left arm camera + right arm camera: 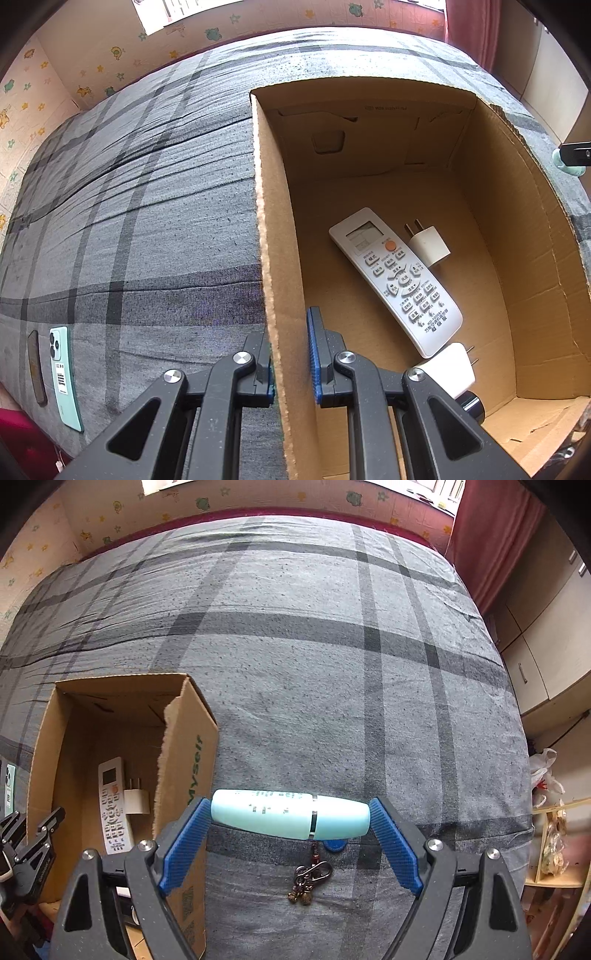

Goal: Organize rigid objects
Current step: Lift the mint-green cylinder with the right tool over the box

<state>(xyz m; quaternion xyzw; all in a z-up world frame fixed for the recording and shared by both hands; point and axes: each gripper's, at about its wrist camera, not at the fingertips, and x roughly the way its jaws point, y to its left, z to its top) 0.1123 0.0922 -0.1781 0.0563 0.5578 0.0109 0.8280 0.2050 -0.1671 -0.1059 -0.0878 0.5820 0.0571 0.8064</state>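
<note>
The box (480, 295) already held a remote (395, 280) and two plugs (430, 245), while a phone (64, 376) lay out on the bed (147, 221). The left gripper (290, 358) was clamped on the box wall. The right gripper (290, 834) held a mint tube (290, 814) end to end above the bed, beside the box, keys (308, 880) dangling under it; that tube and the phone were left to pack

Grey plaid bedspread (295, 664), brown box (369, 147), seemingly mint tube (290, 814).
</note>
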